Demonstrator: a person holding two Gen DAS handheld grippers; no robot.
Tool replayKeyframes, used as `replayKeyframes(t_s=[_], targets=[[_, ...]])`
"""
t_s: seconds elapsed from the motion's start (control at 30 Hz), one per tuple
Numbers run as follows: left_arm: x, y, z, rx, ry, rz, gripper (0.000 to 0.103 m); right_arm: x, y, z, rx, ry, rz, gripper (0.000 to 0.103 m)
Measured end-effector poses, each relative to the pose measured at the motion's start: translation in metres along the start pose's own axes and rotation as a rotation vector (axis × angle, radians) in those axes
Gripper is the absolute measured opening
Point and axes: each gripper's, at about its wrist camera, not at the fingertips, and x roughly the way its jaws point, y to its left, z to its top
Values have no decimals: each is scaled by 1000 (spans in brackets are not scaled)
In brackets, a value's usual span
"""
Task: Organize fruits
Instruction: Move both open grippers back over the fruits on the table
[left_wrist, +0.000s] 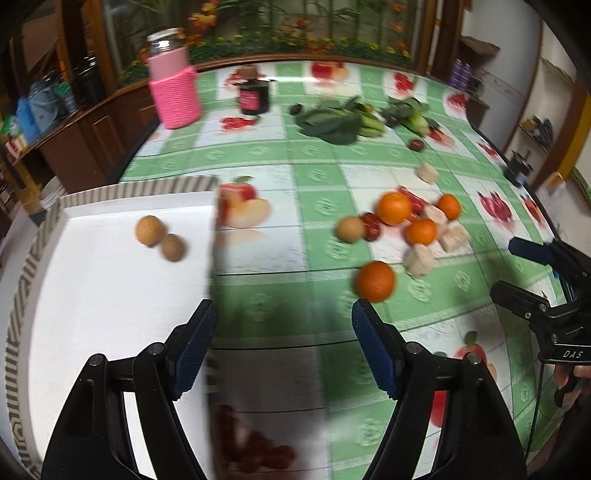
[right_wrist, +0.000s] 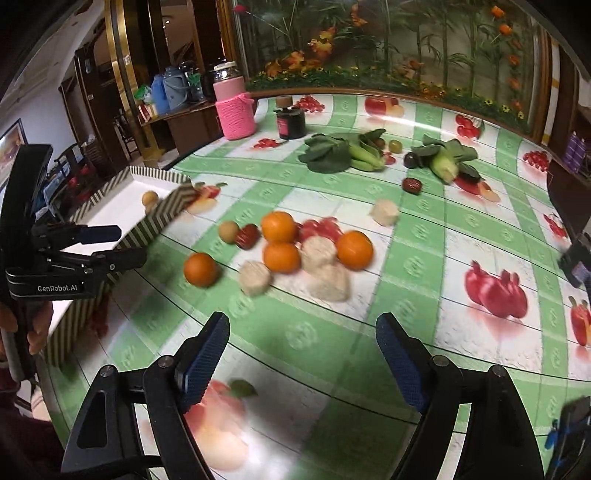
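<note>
two small brown fruits already lie together in the white tray with the striped rim — the only sorting done, by the look of it. left on the green-checked tablecloth are four oranges, another brown fruit and a dark red one touching it, mixed in with pale chunks. leafy greens sit well behind. the left gripper hangs over the tray's edge, jaws apart and empty; the right gripper hovers near the pile, also apart — most of the job remains.
</note>
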Motion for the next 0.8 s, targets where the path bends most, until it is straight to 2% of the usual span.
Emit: replayKeyframes(t_s=[0.27, 0.47, 0.53, 0.6, 0.77, 0.8], targets=[[14, -29, 0, 57, 30, -33, 75, 12, -10, -3, 23, 24, -2, 81], [21, -36, 1, 61, 46, -38, 74, 28, -18, 10, 50, 43, -13, 75], [23, -36, 1, 57, 50, -37, 75, 34, -19, 12, 61, 54, -26, 64], [25, -36, 2, 57, 51, -38, 74, 40, -22, 14, 75, 65, -20, 59], [29, -37, 4, 56, 54, -40, 74, 50, -20, 20, 65, 77, -13, 56], [29, -37, 5, 57, 55, -41, 74, 52, -19, 21, 61, 79, -12, 51]])
